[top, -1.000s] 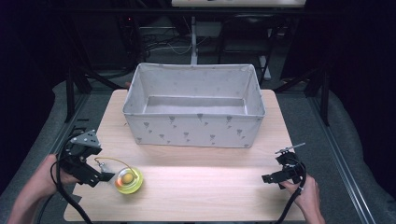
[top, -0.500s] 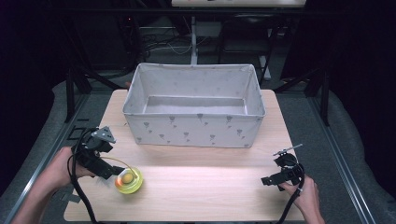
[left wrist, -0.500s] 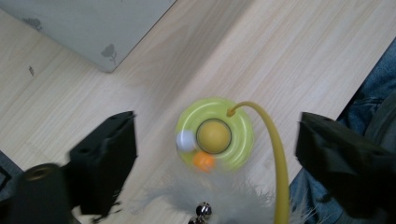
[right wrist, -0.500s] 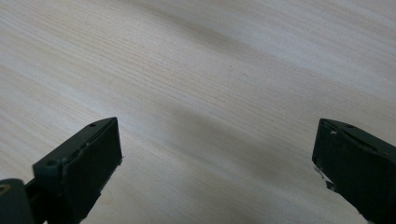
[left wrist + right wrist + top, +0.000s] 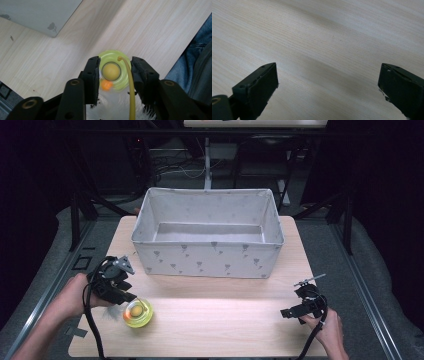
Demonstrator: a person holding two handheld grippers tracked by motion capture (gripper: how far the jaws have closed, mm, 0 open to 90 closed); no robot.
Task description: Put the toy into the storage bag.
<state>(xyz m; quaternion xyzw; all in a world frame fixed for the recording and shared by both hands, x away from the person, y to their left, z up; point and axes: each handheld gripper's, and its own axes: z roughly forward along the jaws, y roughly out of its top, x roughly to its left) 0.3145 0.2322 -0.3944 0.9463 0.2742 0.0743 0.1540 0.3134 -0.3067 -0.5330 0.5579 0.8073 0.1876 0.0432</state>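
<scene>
Near the front left corner of the fabric box (image 5: 207,260), on the wooden table (image 5: 225,320), lies a yellow-green toy (image 5: 137,313) with a yellow ball at its middle. The left gripper (image 5: 127,301) has just been closing its jaws, and they now pinch the toy (image 5: 113,71) from both sides. Well to the box's front right, the right gripper (image 5: 287,312) rests with jaws spread wide, nothing between them.

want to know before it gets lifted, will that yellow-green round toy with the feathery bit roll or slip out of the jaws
The toy looks round and glossy, so it could slip or roll on the bare table if nudged. Its white tuft and thin yellow cord look floppy and will likely dangle. The left gripper, jaws just closing, flanks it closely, and it is probably light.
</scene>
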